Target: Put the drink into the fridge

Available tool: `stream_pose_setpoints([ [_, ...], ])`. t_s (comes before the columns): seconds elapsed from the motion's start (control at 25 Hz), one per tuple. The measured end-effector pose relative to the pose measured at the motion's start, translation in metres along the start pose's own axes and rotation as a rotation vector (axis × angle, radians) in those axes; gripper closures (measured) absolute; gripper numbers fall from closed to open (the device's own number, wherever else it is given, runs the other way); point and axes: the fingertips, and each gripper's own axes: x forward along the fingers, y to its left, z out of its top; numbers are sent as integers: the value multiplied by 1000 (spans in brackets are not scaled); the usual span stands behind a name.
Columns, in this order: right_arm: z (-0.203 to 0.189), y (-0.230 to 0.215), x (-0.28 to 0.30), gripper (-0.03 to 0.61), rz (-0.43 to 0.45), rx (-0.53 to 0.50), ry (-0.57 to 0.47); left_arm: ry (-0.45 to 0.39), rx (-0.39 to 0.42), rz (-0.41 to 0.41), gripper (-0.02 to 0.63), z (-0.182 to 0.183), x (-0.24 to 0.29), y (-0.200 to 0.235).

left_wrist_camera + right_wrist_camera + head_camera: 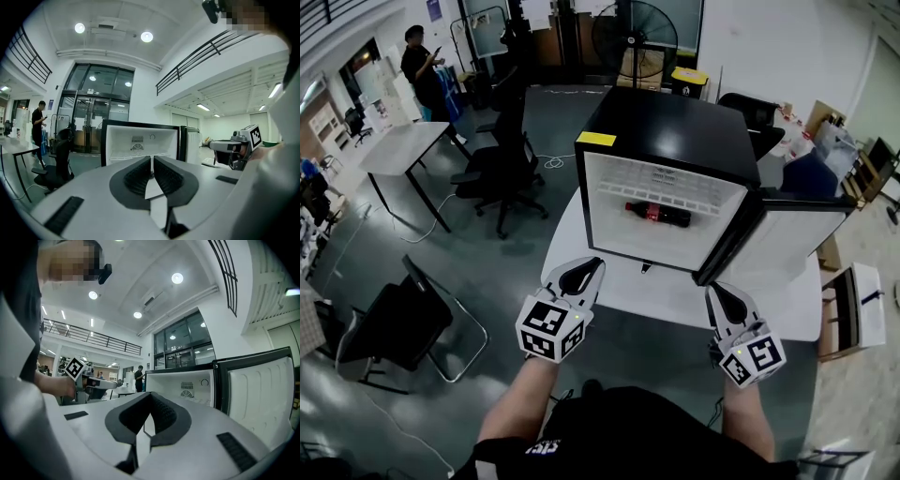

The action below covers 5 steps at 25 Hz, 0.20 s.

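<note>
A black mini fridge (675,127) stands on a white table (675,295) with its door (787,239) swung open to the right. A cola bottle (657,214) with a red label lies on its side on the wire shelf inside. My left gripper (596,263) hovers in front of the fridge's lower left corner, jaws shut and empty. My right gripper (712,289) is below the door's hinge edge, also shut with nothing held. The left gripper view has its closed jaws (152,158) facing the white fridge interior (140,143). The right gripper view looks over its closed jaws (150,394) at the interior (183,385) and door (260,390).
Black office chairs (502,159) stand left of the fridge table, and another chair (403,323) is nearer on the left. Further back are a grey table (403,145), a person (422,66) and a floor fan (635,37). A white box (853,309) stands at the right.
</note>
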Motion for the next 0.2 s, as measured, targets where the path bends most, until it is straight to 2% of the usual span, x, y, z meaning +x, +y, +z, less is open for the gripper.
stream_pose_setpoints([
  [0.2, -5, 13, 11, 568, 29, 1, 16, 5, -4, 2, 580, -4, -1, 8],
])
